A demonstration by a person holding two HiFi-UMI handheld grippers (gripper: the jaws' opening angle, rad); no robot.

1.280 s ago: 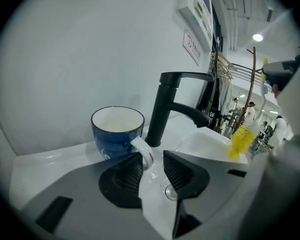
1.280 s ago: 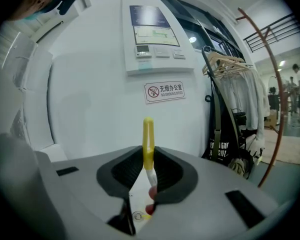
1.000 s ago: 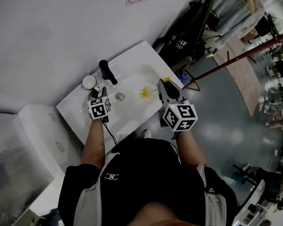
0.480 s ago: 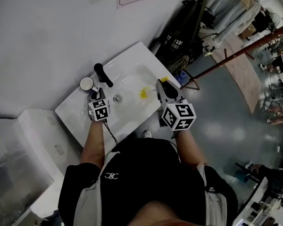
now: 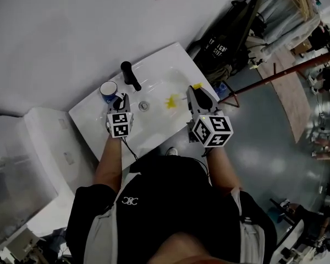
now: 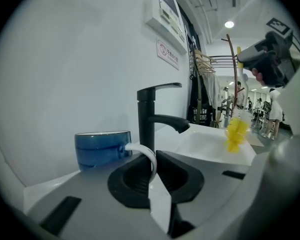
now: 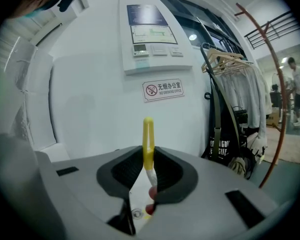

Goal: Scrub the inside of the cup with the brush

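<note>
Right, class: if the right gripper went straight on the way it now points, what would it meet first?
Most likely the white wall behind the sink, near the no-smoking sign: the right gripper, its claw shut on the brush, shows nothing nearer in its own view, though depth is unclear.

The blue glazed ceramic cup (image 6: 102, 149) is deep blue outside with faint darker bands, and its loop handle is white. The yellow bristled plastic brush (image 5: 172, 100) has bright yellow bristles; its handle is yellow at the top and white lower down. The matte black metal faucet (image 5: 130, 76) stands on the glossy white ceramic sink (image 5: 159, 121). The right gripper (image 5: 193, 90) is grey with black jaws, and its cube is white with black square markers. The rectangular wall sign (image 7: 163, 90) is white with a red ring-and-slash symbol. The person's short-sleeved shirt (image 5: 165, 202) is black with a small white logo.
</note>
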